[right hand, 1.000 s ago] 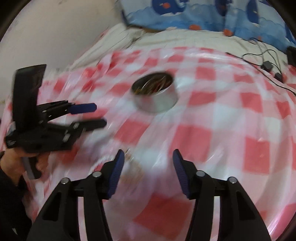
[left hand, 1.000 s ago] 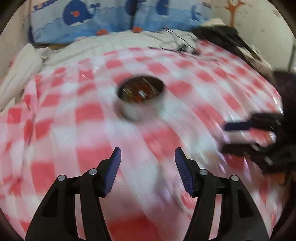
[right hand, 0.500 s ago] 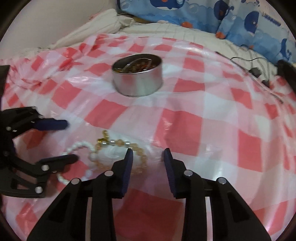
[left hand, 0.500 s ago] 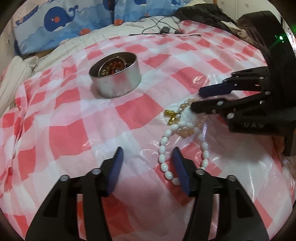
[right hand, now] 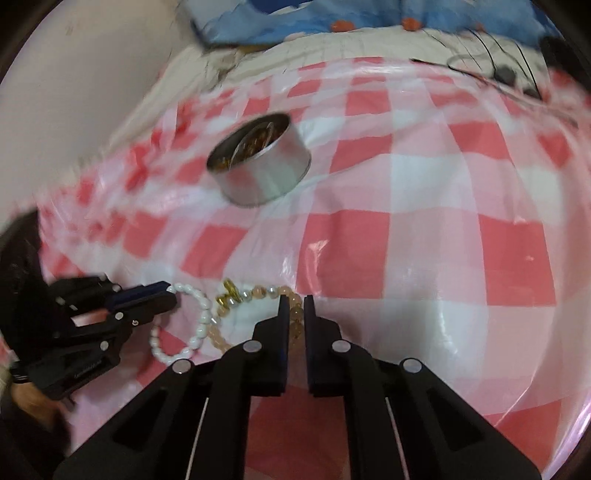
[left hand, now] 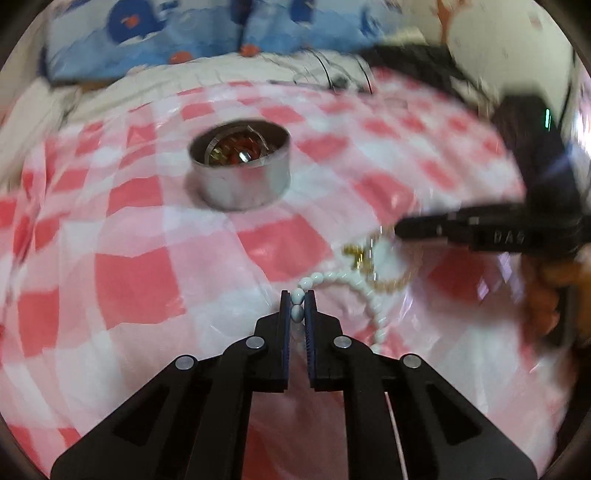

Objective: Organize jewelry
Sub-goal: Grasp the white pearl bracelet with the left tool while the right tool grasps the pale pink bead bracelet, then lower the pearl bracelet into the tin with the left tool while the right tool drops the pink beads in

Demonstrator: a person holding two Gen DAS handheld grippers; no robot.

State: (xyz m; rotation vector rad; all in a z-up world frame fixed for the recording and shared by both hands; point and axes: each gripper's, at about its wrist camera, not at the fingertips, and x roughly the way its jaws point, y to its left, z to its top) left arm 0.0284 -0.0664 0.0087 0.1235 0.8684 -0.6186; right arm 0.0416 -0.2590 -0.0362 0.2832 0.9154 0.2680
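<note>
A white bead bracelet (left hand: 352,286) and an amber bead bracelet with gold charms (right hand: 258,293) lie tangled on the red-and-white checked cloth. My left gripper (left hand: 297,301) is shut on the white bracelet's beads; it also shows in the right wrist view (right hand: 168,295). My right gripper (right hand: 293,306) is shut on the amber bracelet; it also shows in the left wrist view (left hand: 402,227). A round metal tin (left hand: 240,168) holding jewelry stands farther back, also in the right wrist view (right hand: 260,164).
The checked plastic cloth (right hand: 424,240) covers a bed. Blue whale-print pillows (left hand: 184,33) lie at the back. Black cables (right hand: 491,55) and a dark bundle (left hand: 424,62) lie at the far right.
Both grippers have closed from open, the left on the white bracelet and the right on the amber one. Both moved in closer to the bracelets.
</note>
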